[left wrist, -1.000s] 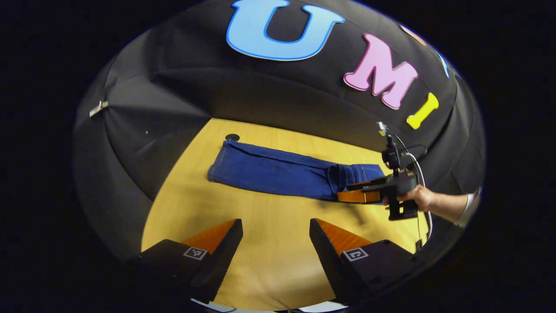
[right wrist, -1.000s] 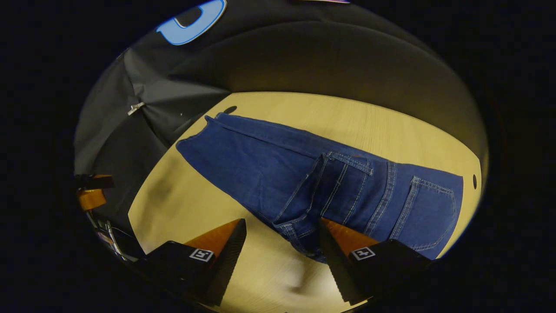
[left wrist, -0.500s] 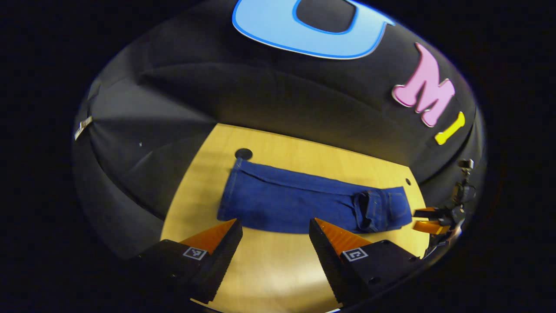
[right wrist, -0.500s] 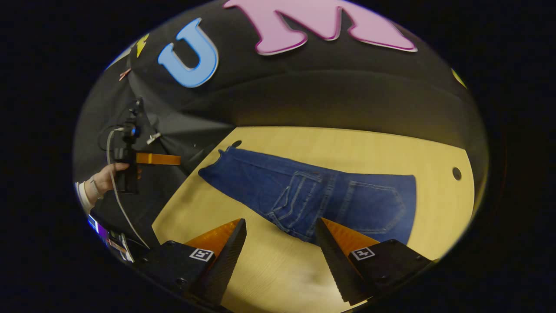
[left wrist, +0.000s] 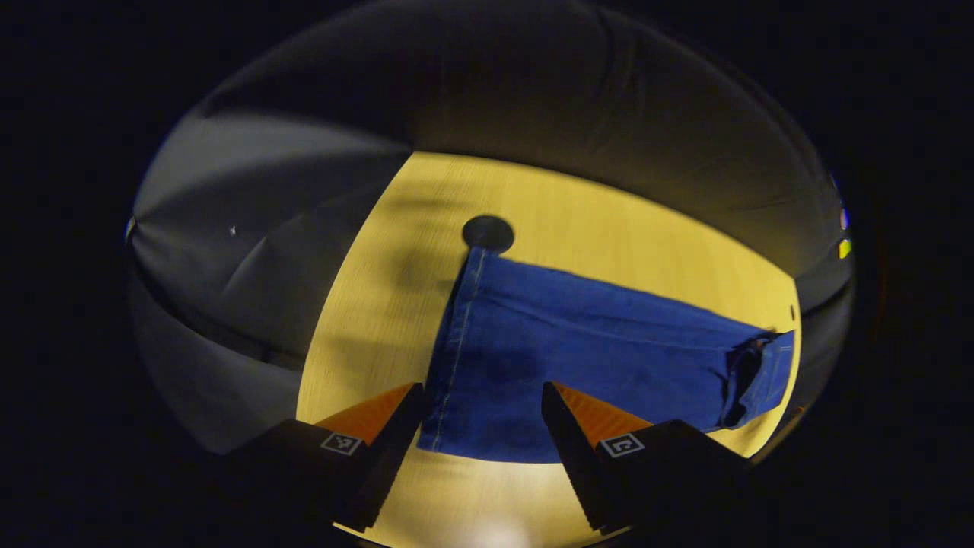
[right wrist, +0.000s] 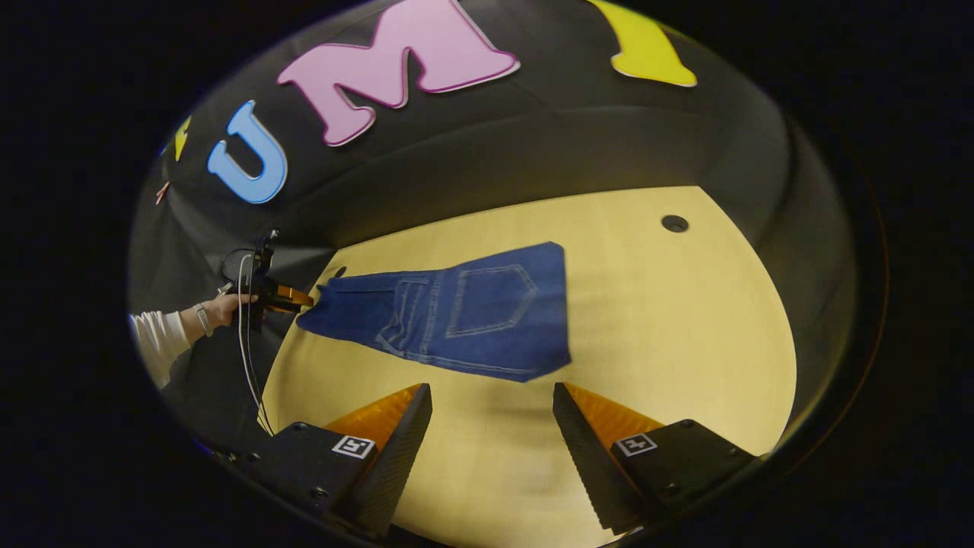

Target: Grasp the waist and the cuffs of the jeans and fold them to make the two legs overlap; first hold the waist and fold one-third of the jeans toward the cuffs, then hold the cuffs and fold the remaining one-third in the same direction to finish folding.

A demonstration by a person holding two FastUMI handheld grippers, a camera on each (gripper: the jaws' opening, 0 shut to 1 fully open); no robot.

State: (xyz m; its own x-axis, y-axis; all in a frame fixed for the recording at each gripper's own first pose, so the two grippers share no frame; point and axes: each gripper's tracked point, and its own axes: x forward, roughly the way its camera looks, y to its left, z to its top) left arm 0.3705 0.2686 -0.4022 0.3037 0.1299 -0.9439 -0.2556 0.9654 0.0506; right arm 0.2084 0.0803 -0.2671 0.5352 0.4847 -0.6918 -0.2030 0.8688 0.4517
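- Left gripper (left wrist: 479,415): brought in close over the cuff end of the dark blue denim jeans (left wrist: 578,358) within the last second; jaws spread wide, nothing held, cuff hem lying between the fingers.
- Jeans: laid flat on the yellow wooden table (left wrist: 609,243), legs already overlapped.
- Right gripper (right wrist: 491,426): drawn back from the waist, wide open and empty above bare table; the waist fold is judged next.
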